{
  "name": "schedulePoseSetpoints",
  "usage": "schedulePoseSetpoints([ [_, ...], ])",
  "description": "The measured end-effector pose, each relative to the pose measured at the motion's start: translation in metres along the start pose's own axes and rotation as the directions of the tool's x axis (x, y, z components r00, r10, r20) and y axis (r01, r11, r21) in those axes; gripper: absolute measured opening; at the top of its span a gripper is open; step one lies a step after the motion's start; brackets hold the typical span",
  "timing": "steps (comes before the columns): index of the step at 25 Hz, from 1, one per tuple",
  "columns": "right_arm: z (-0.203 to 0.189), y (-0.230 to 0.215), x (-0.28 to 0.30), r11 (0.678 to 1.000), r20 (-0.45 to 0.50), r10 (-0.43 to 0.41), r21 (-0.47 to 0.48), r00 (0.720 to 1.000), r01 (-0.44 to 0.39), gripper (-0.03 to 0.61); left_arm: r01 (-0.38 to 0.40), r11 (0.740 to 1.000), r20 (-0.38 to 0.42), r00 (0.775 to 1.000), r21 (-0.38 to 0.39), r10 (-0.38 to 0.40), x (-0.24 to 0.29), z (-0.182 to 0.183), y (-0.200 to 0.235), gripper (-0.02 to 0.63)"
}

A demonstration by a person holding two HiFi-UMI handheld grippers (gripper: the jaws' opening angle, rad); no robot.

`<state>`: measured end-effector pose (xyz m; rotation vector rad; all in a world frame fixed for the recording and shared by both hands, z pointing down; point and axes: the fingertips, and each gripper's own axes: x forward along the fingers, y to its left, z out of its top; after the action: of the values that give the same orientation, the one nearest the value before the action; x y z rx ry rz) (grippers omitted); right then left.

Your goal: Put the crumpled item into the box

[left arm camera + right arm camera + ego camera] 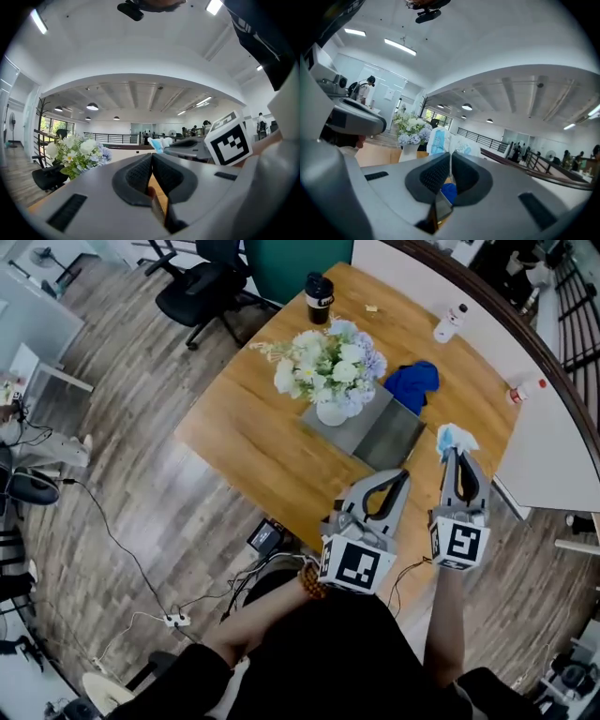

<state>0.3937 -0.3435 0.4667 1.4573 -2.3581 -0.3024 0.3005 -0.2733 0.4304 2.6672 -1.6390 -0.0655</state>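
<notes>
White-and-blue crumpled wrapper (456, 437) sits pinched in your right claw (457, 456), near the right edge of the counter (253, 427), beside the grey box (394, 439). Your left claw (403, 476) is clenched on nothing.

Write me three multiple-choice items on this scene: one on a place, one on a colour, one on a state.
1. Where does the black cup stand?
A. On the floor
B. On the table, beyond the flowers
C. On a chair

2. What colour is the cloth lying by the grey box?
A. Red
B. Yellow
C. Blue

3. What state is the right gripper in?
A. Shut on the crumpled item
B. Open and empty
C. Laid flat on the table

Key:
1 B, since the head view shows the cup near the table's far edge, past the flowers.
2 C, since the cloth is plainly blue.
3 A, since the right gripper view shows white and light-blue material pinched between its jaws.
</notes>
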Motion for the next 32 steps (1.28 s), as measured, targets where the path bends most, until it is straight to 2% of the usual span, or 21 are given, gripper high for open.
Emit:
schedulePoseSetpoints([
  [8,-0.033,0.044,0.035,0.993,-0.075,0.108,-0.03,0.991,-0.111,0.017,-0.088,0.996,-0.021,0.996,-0.02,0.088,-0.011,-0.018,0.028,0.023],
  [17,-0.091,0.066,0.062,0.979,-0.193,0.172,-0.075,0.966,-0.19,0.018,-0.121,0.992,-0.041,0.992,-0.042,0.119,-0.023,-0.033,0.041,0.023],
  [25,-0.156,0.087,0.089,0.967,-0.288,0.225,-0.053,0.931,-0.251,0.018,-0.134,0.99,-0.061,0.989,-0.043,0.131,-0.034,-0.041,0.054,0.023],
  [32,-0.22,0.089,0.113,0.967,-0.401,0.224,-0.019,0.888,-0.252,0.021,-0.164,0.985,-0.06,0.985,-0.059,0.161,-0.039,-0.046,0.072,0.023],
])
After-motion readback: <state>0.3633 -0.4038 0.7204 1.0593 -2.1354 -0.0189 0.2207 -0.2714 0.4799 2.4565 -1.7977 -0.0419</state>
